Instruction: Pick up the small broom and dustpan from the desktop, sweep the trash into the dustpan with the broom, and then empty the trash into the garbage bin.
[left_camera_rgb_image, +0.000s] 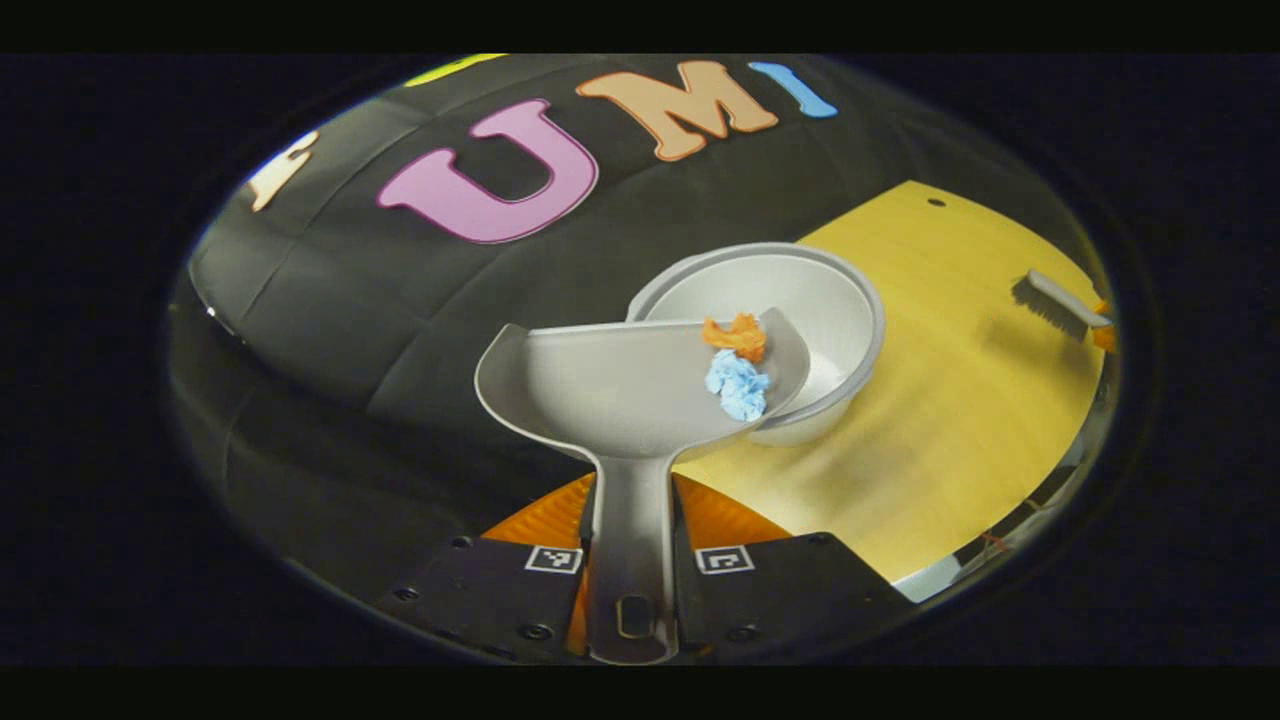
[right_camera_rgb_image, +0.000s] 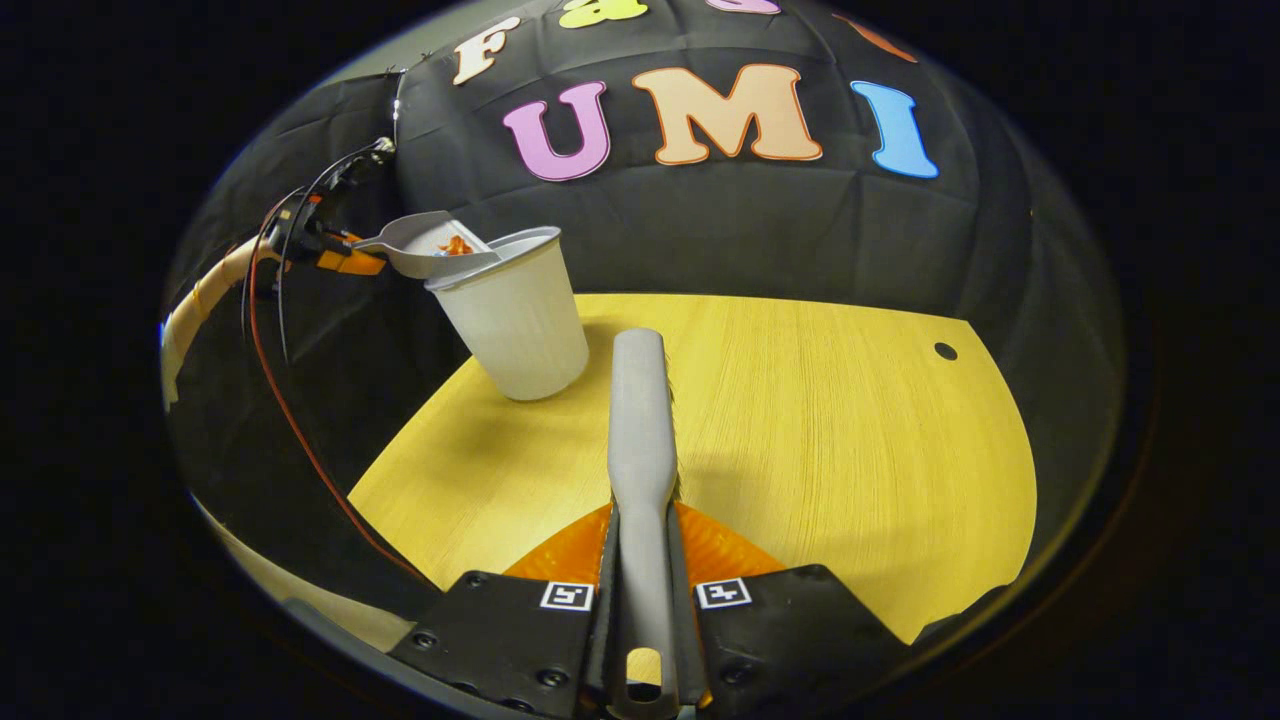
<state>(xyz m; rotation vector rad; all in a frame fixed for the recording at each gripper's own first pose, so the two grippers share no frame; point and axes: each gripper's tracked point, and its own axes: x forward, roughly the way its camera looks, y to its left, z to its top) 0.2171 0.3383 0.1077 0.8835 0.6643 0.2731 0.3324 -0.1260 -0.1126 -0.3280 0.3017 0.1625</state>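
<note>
My left gripper (left_camera_rgb_image: 630, 560) is shut on the handle of the grey dustpan (left_camera_rgb_image: 610, 385), which hangs tilted over the rim of the white garbage bin (left_camera_rgb_image: 835, 310). A crumpled orange scrap (left_camera_rgb_image: 738, 335) and a blue scrap (left_camera_rgb_image: 738, 386) lie at the pan's lower edge, above the bin's mouth. My right gripper (right_camera_rgb_image: 643, 590) is shut on the grey broom (right_camera_rgb_image: 640, 420), which points forward low over the yellow desktop (right_camera_rgb_image: 850, 450). The right gripper view shows the bin (right_camera_rgb_image: 520, 320) at the far left of the desk, with the dustpan (right_camera_rgb_image: 415, 245) and left gripper (right_camera_rgb_image: 340, 262) over it. The broom (left_camera_rgb_image: 1062, 305) also appears far right in the left gripper view.
The yellow desktop (left_camera_rgb_image: 950, 400) has a small hole (right_camera_rgb_image: 945, 351) near its far right corner. A person's sleeve (right_camera_rgb_image: 205, 300) and red and black cables (right_camera_rgb_image: 290, 400) trail behind the left gripper. Black cloth walls the booth behind the desk.
</note>
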